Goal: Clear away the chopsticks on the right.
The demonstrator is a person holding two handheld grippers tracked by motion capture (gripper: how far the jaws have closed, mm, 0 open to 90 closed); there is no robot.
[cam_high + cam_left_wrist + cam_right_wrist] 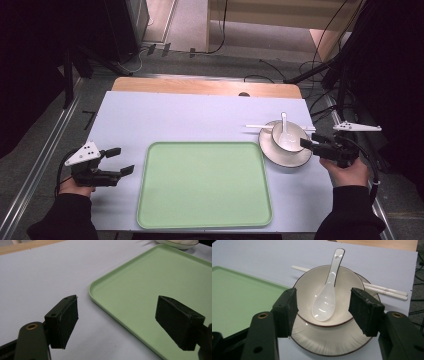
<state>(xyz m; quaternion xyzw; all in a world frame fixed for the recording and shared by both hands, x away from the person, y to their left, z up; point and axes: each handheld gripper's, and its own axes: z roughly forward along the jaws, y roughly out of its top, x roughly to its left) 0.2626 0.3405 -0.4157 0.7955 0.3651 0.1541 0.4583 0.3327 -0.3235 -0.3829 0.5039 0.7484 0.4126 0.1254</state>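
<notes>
Black jaws of the right gripper (pixel 323 312) rise nearest the lens in the right gripper view, standing wide on either side of the bowl (pixel 308 296), level with its rim; whether the pads touch it I cannot tell, and they do not look clamped. Inside the bowl lies a white spoon (pixel 325 300), its handle leaning out over the far rim. Bowl sits on a plate (pixel 329 342), and behind both lie white chopsticks (pixel 387 291), partly hidden. Plate stands on the table (pixel 190 117) just right of the green tray (pixel 205 182), near its far right corner. Left gripper (pixel 120 161) hovers just left of the tray, jaws wide apart with nothing between them.
</notes>
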